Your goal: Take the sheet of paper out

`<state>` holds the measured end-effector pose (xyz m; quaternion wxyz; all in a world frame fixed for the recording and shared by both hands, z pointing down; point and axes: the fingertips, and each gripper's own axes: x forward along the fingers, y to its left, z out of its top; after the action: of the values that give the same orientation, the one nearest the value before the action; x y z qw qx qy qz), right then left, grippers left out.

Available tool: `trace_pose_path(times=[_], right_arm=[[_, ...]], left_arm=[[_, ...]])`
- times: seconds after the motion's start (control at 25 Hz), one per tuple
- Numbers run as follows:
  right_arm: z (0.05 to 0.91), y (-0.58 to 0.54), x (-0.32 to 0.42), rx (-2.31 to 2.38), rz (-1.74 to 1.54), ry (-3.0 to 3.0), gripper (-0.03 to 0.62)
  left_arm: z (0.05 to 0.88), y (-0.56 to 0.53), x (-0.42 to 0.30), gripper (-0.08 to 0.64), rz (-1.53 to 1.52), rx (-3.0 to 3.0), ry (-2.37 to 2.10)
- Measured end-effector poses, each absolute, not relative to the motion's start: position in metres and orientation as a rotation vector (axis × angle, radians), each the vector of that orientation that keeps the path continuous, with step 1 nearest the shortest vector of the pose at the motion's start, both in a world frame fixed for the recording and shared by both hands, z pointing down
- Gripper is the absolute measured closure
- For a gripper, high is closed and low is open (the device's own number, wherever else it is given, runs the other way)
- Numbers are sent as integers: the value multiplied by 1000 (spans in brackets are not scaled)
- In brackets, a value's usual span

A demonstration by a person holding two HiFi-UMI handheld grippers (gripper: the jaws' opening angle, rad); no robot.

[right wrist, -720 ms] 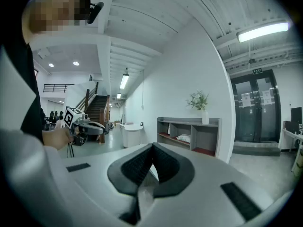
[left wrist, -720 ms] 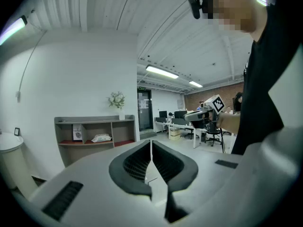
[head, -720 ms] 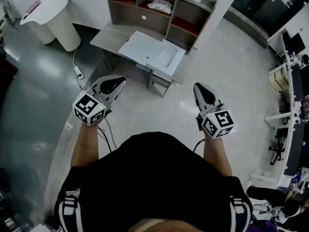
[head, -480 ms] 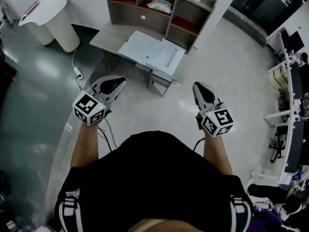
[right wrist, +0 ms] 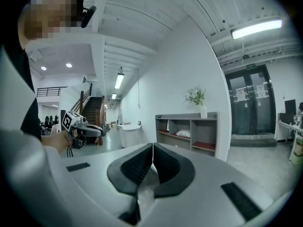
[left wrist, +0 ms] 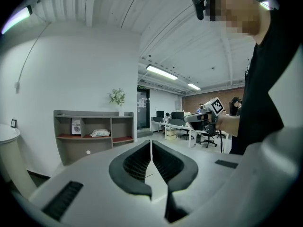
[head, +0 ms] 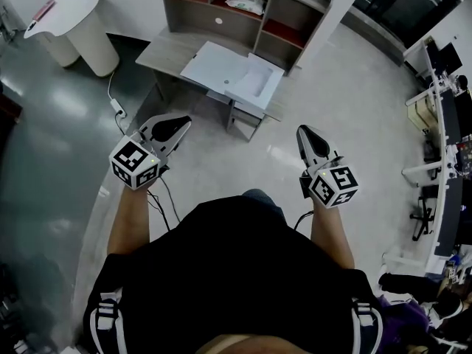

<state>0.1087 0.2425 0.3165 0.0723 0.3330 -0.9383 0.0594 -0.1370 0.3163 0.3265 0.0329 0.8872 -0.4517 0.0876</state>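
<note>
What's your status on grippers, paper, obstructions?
Left gripper and right gripper both shut, empty, well short of the desk. Pale sheet lies flat on it, untouched. Nothing seen in the way.

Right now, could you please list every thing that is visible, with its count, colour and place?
desk with shelf unit: 1, grey-brown wood, ahead of the person, against the white wall
flat sheets: seemingly 2 overlapping, white and pale blue, on the desk top; which one is paper cannot be told
packet: 1, white, in a shelf compartment
plant in vase: 1, green in white, on top of the shelf unit
round table: 1, white, left of the desk
power strip with cable: 1, white, on the floor left of the desk
office desks: several, white, far right
left gripper: 1, grey-white, jaws together, empty
right gripper: 1, grey-white, jaws together, empty
</note>
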Motion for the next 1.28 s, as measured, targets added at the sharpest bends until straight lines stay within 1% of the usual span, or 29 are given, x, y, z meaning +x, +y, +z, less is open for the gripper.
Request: trace_pose_path(times=[0.52, 1.28], right_arm=[[330, 246, 96, 943, 239, -2804, 578], [334, 185, 98, 973, 236, -2793, 578]], left_arm=[[333, 317, -149, 529, 246, 2716, -1375], [341, 268, -150, 529, 339, 2706, -1376]])
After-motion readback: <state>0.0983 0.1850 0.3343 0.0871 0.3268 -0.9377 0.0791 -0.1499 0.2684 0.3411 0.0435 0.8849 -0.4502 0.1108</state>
